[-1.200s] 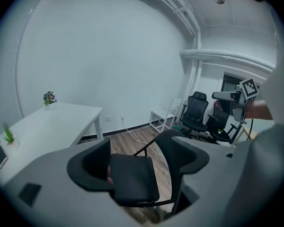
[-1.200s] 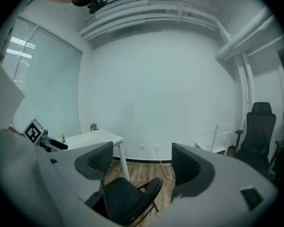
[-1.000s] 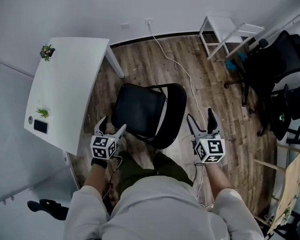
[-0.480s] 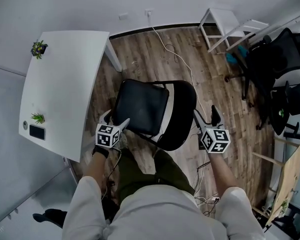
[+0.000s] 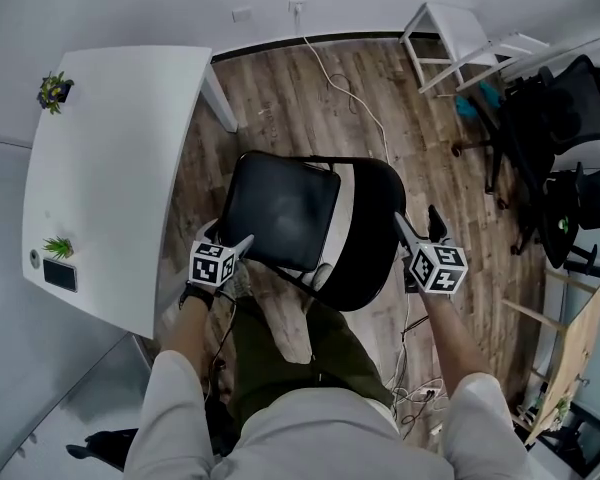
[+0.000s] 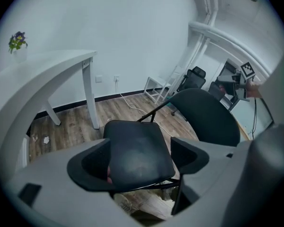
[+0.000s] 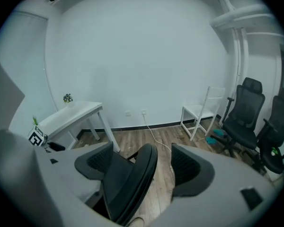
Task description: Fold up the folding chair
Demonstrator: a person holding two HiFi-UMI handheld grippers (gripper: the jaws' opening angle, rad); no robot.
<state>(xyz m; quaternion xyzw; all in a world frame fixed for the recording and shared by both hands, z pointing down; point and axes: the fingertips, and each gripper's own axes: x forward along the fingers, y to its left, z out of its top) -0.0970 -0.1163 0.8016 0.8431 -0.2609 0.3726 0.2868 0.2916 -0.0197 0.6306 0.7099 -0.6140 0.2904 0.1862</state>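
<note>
1. Black chair (image 5: 290, 218) is standing unfolded on the wood floor (image 5: 280, 98), just beside the table (image 5: 110, 148).
2. Left gripper (image 5: 227, 236) is holding its jaws apart around the seat (image 6: 132, 145) at its front edge; pad contact is unclear.
3. Right gripper (image 5: 417, 218) is holding its jaws apart astride the backrest (image 7: 130, 188) edge.

The wood floor (image 5: 280, 98) bears the folding chair (image 5: 280, 213), white table (image 5: 110, 158) and cable (image 5: 329, 80).

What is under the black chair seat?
A black frame bar pokes out below the seat, above the wooden floor. The seat covers the rest of the frame.
</note>
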